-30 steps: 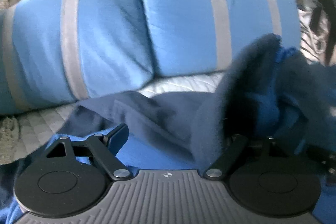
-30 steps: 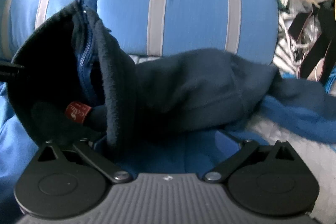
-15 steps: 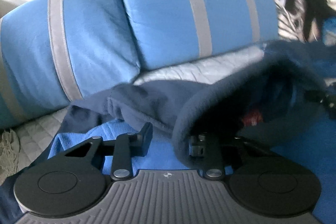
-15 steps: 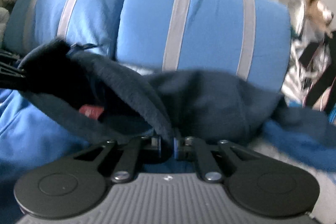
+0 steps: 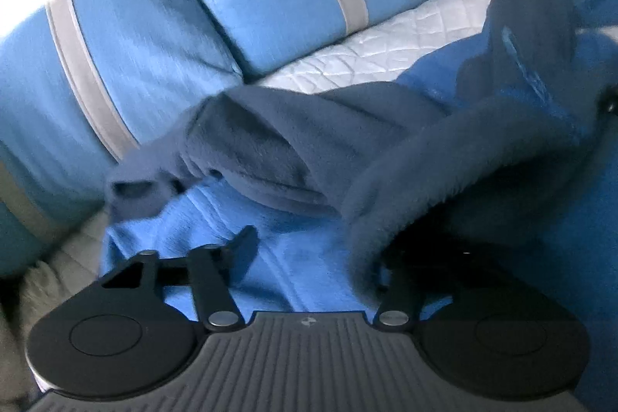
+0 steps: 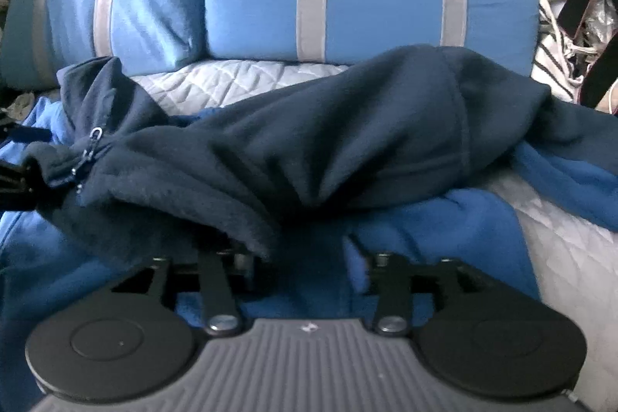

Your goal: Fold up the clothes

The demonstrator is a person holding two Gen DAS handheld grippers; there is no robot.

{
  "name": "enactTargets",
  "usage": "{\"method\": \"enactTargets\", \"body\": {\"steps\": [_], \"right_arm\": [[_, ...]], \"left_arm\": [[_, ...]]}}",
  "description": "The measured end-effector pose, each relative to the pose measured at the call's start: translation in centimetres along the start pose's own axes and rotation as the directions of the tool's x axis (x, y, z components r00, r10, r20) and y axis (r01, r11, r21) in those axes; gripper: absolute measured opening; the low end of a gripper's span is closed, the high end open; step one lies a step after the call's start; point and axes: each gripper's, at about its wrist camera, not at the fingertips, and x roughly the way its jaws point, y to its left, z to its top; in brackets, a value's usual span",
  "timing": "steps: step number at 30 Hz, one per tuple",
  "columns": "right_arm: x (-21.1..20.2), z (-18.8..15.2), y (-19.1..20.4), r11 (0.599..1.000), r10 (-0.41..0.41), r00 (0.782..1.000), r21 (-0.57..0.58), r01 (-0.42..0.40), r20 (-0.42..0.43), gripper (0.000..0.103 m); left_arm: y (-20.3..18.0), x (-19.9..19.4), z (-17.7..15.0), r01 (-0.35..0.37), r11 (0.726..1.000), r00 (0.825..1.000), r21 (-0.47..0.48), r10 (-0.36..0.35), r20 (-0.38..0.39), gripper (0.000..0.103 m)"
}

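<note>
With both the left gripper (image 5: 314, 257) and right gripper (image 6: 309, 259) opening and pinching nothing, the fleece jacket (image 6: 347, 141) heaped on the bed (image 6: 239, 80) may slump and undo its fold

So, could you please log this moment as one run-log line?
left gripper: opening, fleece edge between | right gripper: opening, fleece edge between | navy fleece jacket: bunched on bed, unfolded

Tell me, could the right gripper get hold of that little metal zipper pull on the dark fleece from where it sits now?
Probably not directly. The zipper pull lies well off to the side of the right gripper, whose jaws are opening, and a fold of the navy fleece drapes over one finger.
</note>
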Motion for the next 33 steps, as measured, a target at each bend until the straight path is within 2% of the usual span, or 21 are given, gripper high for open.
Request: {"method": "enactTargets", "body": {"steps": [3, 4, 5, 6, 8, 11, 14, 17, 21, 26, 29, 31, 32, 33], "right_arm": [[-0.8, 0.0, -0.1, 0.999, 0.037, 0.999, 0.013, -0.037, 0.022, 0.060], [-1.2, 0.1, -0.2, 0.999, 0.051, 0.998, 0.017, -0.051, 0.030, 0.055], [-1.4, 0.1, -0.2, 0.997, 0.071, 0.997, 0.017, -0.072, 0.035, 0.038], [-1.5, 0.2, -0.2, 0.996, 0.086, 0.996, 0.016, -0.087, 0.035, 0.026], [-1.6, 0.4, -0.3, 0.991, 0.129, 0.991, 0.028, -0.130, 0.028, 0.012], [-1.8, 0.6, -0.6, 0.988, 0.144, 0.989, 0.043, -0.145, 0.025, 0.012], [-1.7, 0.9, -1.2, 0.981, 0.174, 0.985, 0.081, -0.175, 0.016, 0.012], [-1.5, 1.5, -2.1, 0.964, 0.227, 0.974, 0.145, -0.224, 0.001, 0.012], [-1.3, 1.9, -3.2, 0.943, 0.276, 0.961, 0.196, -0.270, -0.002, 0.012], [-1.4, 2.1, -4.0, 0.919, 0.325, 0.946, 0.237, -0.316, 0.001, 0.012], [-1.7, 2.1, -4.0, 0.921, 0.330, 0.944, 0.220, -0.322, 0.001, 0.012], [-1.8, 2.2, -3.8, 0.926, 0.331, 0.944, 0.194, -0.324, -0.002, 0.012], [-2.0, 2.2, -3.6, 0.930, 0.333, 0.943, 0.166, -0.327, -0.004, 0.012], [-2.1, 2.3, -3.4, 0.934, 0.334, 0.943, 0.138, -0.330, -0.007, 0.013]], "left_arm": [[-1.6, -2.0, 0.9, -0.047, 0.993, 0.998, 0.106, 0.042, 0.048, 0.063], [-2.3, -2.8, 1.2, -0.058, 0.986, 0.996, 0.153, 0.047, 0.079, 0.064], [-3.0, -3.7, 1.4, -0.063, 0.979, 0.992, 0.196, 0.040, 0.119, 0.065], [-3.6, -4.7, 1.6, -0.060, 0.972, 0.985, 0.227, 0.021, 0.169, 0.070], [-4.7, -6.6, 2.1, -0.042, 0.961, 0.965, 0.272, -0.032, 0.262, 0.075], [-6.5, -8.2, 3.0, 0.007, 0.945, 0.937, 0.327, -0.120, 0.327, 0.076], [-8.8, -8.7, 3.8, 0.033, 0.910, 0.919, 0.413, -0.191, 0.346, 0.076], [-11.3, -8.5, 4.1, 0.033, 0.859, 0.910, 0.510, -0.237, 0.340, 0.077], [-14.8, -7.9, 3.5, -0.032, 0.774, 0.903, 0.632, -0.248, 0.349, 0.077], [-18.6, -5.8, 2.8, -0.183, 0.663, 0.912, 0.726, -0.161, 0.377, 0.077], [-19.9, -3.7, 2.5, -0.241, 0.611, 0.927, 0.754, -0.084, 0.364, 0.077], [-20.4, -2.2, 2.2, -0.281, 0.563, 0.934, 0.777, -0.025, 0.356, 0.077], [-20.3, -1.8, 2.2, -0.290, 0.550, 0.935, 0.783, -0.013, 0.355, 0.077], [-20.1, -1.7, 2.2, -0.293, 0.546, 0.935, 0.785, -0.009, 0.355, 0.072]]}}
